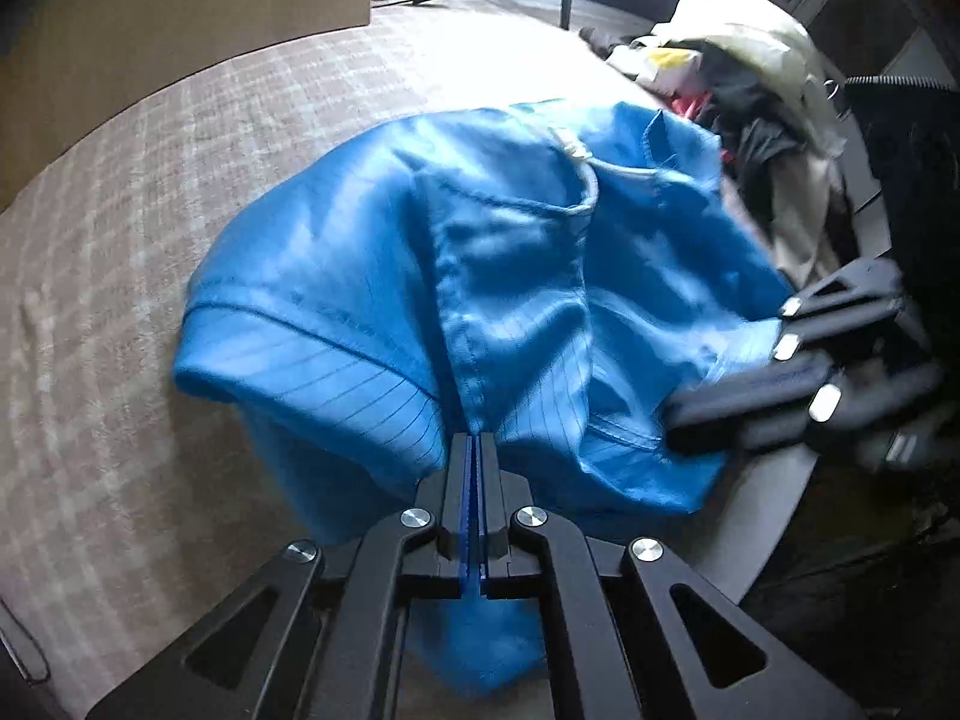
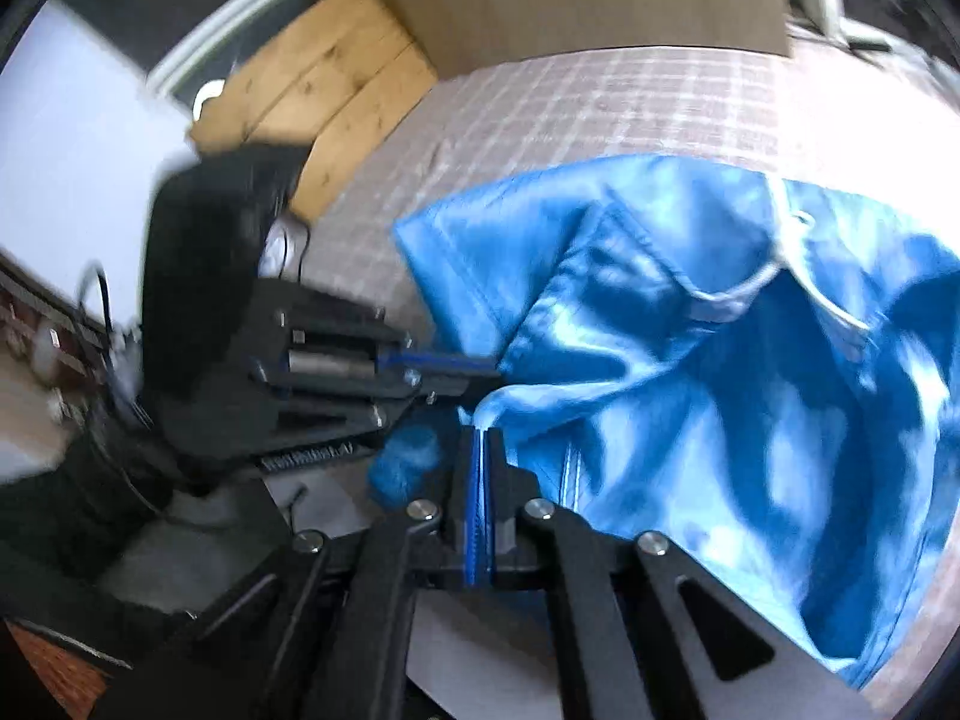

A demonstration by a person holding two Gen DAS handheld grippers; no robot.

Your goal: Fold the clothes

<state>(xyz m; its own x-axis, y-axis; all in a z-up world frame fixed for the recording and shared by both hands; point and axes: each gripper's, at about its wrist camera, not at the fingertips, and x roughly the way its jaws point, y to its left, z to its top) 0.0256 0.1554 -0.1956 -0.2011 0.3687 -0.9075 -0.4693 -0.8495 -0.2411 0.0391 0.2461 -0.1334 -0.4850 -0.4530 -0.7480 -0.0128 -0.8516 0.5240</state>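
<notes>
L tool & R tool each pinched shut on blue garment, which lies bunched on checked bed nr its front edge; clothes pile at far R corner.

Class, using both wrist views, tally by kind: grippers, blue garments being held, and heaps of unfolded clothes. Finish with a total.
Grippers: 2, the left gripper and the right gripper, each shut on the cloth.
Blue garments: 1, the blue garment.
Heaps of unfolded clothes: 1, the clothes pile behind it.
Total: 4
</notes>
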